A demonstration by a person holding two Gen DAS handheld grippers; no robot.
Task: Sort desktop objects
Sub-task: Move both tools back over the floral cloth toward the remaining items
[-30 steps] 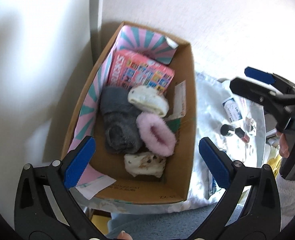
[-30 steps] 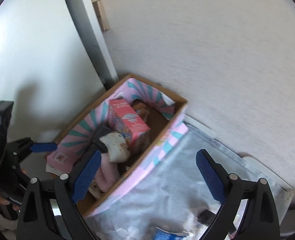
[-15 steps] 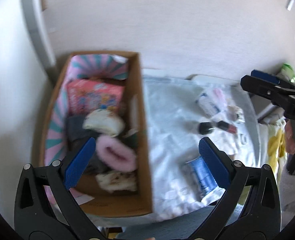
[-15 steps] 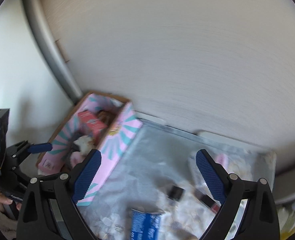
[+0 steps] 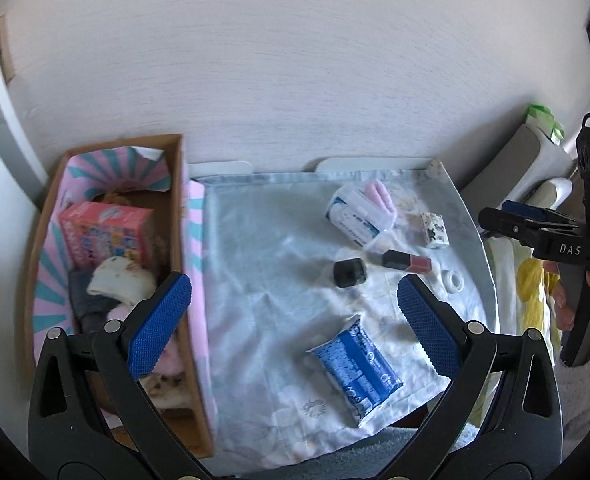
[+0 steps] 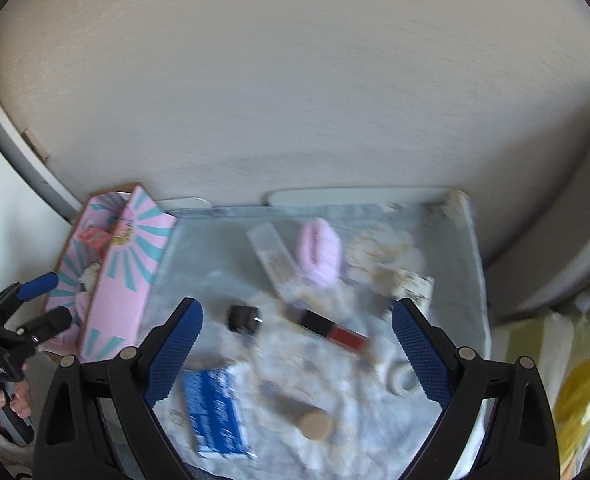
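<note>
Now both grippers (image 5: pixel 295 312) (image 6: pixel 297 344) wide, empty.

Black plastic gripper (image 5: pixel 295 312) frames with silver screws, blue knurled finger pads (image 5: pixel 159 320); white "DAS" lettering at three o'clock on the other gripper (image 5: pixel 535 224).

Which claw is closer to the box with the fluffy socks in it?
Left. The left claw hangs open with one finger right over the cardboard box. The right claw is open too, above the cloth, further right of the box.
</note>
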